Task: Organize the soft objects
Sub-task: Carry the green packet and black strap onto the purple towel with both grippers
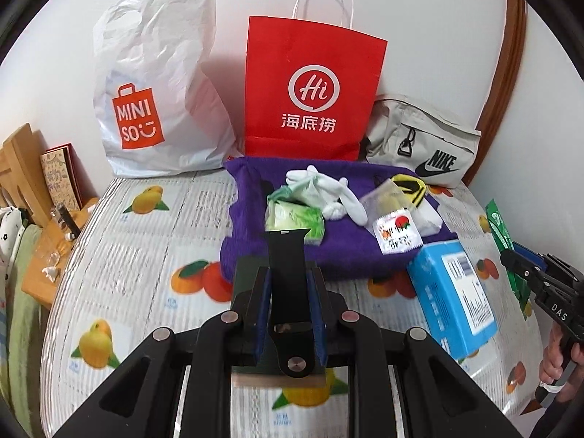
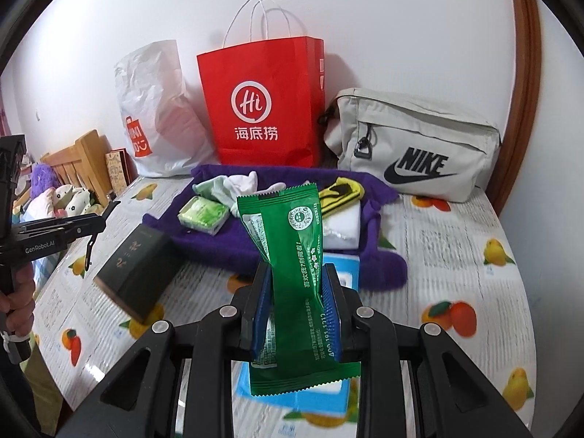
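The left gripper (image 1: 288,292) is clenched on a black watch strap (image 1: 286,273), which stands upright between its blue pads, above a dark box (image 2: 137,273) that lies on the fruit-printed table cover (image 1: 146,255). The right gripper (image 2: 297,303) is clenched on a green snack packet (image 2: 292,255); the packet stands upright between the pads and is pinched narrow in its middle part. Under this gripper a light blue box (image 1: 452,295) lies on the cover, just beside the purple cloth (image 1: 299,255). On the purple cloth, which is spread in the middle of the table, there are several small things: a green tissue pack (image 1: 295,219), white socks (image 1: 328,189) lying partly over each other, a yellow and black sock (image 1: 407,184), a clear plastic pouch (image 1: 387,197) and a small sachet with red print (image 1: 398,233). Behind the cloth, against the white wall, stand a white MINISO plastic bag (image 1: 157,102), a red Haidilao paper bag (image 1: 310,87) with white string handles, and a beige Nike pouch (image 2: 412,142) that touches the far edge of the cloth. At the left side of the table a wooden headboard (image 2: 80,160) is visible, with plush toys (image 2: 62,193) near it.
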The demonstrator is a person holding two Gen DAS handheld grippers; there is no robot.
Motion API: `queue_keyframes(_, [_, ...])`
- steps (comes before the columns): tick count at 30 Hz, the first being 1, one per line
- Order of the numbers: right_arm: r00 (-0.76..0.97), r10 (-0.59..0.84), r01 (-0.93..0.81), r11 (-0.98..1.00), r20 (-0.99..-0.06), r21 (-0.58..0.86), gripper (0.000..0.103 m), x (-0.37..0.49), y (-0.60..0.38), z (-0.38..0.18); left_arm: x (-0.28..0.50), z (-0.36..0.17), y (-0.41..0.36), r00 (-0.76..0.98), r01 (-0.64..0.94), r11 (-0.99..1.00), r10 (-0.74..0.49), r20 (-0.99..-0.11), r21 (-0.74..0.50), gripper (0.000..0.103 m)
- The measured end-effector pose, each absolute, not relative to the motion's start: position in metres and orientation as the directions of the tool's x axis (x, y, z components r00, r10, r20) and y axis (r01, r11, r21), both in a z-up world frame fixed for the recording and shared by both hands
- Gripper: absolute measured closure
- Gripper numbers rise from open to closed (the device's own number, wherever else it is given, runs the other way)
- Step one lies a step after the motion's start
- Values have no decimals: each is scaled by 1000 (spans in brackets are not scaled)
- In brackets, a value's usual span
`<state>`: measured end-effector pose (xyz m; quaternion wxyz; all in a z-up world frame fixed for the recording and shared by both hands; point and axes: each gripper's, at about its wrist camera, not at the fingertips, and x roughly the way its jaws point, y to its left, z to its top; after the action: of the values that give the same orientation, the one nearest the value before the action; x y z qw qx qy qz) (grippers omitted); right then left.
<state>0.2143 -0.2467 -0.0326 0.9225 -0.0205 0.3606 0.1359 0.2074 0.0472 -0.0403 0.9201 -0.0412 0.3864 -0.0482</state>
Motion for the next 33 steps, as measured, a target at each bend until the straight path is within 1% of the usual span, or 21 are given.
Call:
queue_keyframes(21, [676, 238, -289, 956, -698, 46, 76, 321, -230, -53, 318, -59, 42, 652, 68, 986, -159, -741, -153, 83])
queue_keyframes(28, [645, 238, -285, 957, -726, 61, 75, 349, -231, -70, 341, -67, 47, 641, 53, 987, -152, -752, -154, 83])
queue_keyframes(33, [617, 241, -294, 954, -749, 65, 75, 365, -228, -81, 354, -78, 47, 619, 47, 983, -168, -767, -178, 83])
